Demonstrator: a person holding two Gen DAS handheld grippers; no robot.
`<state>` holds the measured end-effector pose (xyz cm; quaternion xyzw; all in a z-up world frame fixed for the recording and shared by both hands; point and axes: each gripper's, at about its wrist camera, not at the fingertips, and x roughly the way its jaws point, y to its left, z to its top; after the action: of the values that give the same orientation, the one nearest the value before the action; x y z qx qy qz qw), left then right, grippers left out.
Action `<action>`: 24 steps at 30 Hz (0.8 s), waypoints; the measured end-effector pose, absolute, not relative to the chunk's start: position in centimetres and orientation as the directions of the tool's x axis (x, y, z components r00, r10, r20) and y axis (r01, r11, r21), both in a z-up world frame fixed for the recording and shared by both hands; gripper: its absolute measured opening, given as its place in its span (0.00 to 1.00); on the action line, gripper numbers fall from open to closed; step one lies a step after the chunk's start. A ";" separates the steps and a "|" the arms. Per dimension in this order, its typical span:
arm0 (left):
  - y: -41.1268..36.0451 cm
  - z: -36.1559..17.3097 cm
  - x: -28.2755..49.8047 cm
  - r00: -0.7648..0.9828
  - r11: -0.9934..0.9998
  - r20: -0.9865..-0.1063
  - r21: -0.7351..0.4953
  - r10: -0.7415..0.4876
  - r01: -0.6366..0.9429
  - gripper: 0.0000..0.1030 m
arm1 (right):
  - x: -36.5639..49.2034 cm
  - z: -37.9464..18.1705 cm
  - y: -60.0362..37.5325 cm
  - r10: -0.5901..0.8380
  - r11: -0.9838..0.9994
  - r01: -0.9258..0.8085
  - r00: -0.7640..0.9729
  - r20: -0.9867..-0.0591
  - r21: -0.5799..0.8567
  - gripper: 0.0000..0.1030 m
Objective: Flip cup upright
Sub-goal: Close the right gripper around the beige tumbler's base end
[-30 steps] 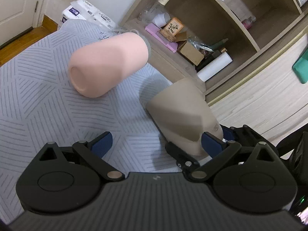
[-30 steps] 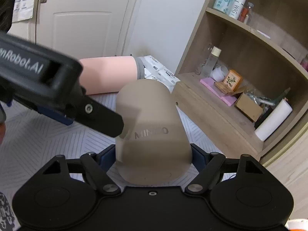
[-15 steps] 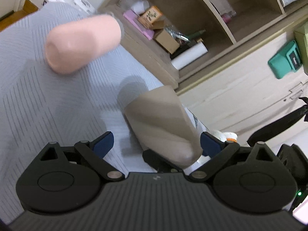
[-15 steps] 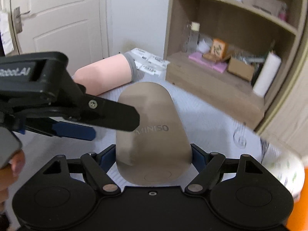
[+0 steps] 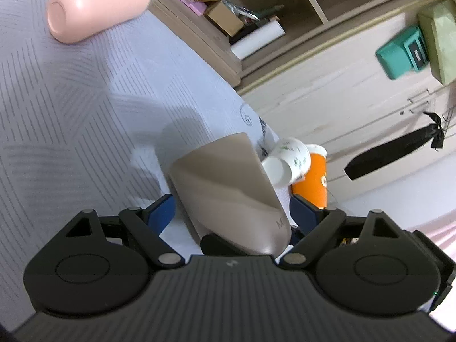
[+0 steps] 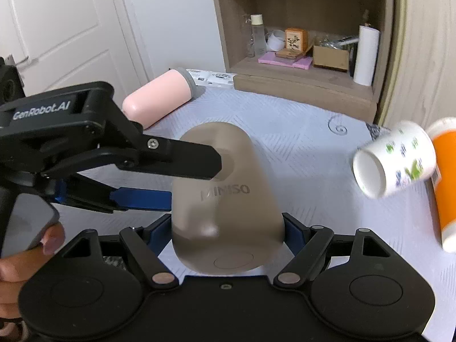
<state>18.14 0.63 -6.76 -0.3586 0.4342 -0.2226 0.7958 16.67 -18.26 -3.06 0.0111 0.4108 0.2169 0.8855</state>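
A taupe MINISO cup [image 6: 225, 196] is held above the light grey patterned bed cover [image 6: 299, 165], its closed bottom end toward the right wrist camera. My right gripper [image 6: 226, 225] is shut on its sides. My left gripper [image 5: 232, 208] straddles the same cup [image 5: 228, 188] from the left with its fingers [image 6: 182, 161] wide apart; I cannot tell whether they touch it. Its jaws stand open.
A pink cup [image 6: 161, 98] lies on its side at the far left of the cover. A white floral cup [image 6: 396, 159] and an orange cup [image 6: 447, 182] lie at the right. A wooden shelf unit [image 6: 302, 37] stands behind, a white door [image 6: 62, 28] at left.
Both grippers and the taupe cup have swung round to the right. The floral and orange cups have come into view. The left gripper now sits closer around the cup.
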 end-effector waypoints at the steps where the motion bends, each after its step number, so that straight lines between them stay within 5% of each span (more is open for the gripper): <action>1: 0.5 -6.8 17.7 0.518 0.645 -0.533 -0.763 -0.669 0.048 0.85 | 16.3 -3.0 -18.5 0.404 0.903 -0.370 0.565 -0.719 0.216 0.81; 13: -0.7 -6.9 15.8 0.479 0.681 -0.572 -0.728 -0.666 0.077 0.72 | 14.0 -3.2 -20.2 0.476 0.879 -0.292 0.486 -0.733 0.377 0.79; 24: -0.5 -6.8 16.0 0.448 0.683 -0.579 -0.723 -0.681 0.103 0.72 | 14.8 -2.9 -20.0 0.490 0.866 -0.331 0.409 -0.770 0.376 0.80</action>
<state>16.05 -0.52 -6.80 -0.3117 0.4632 -0.2476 0.7919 14.79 -20.00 -2.94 0.0821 0.4850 0.2459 0.8352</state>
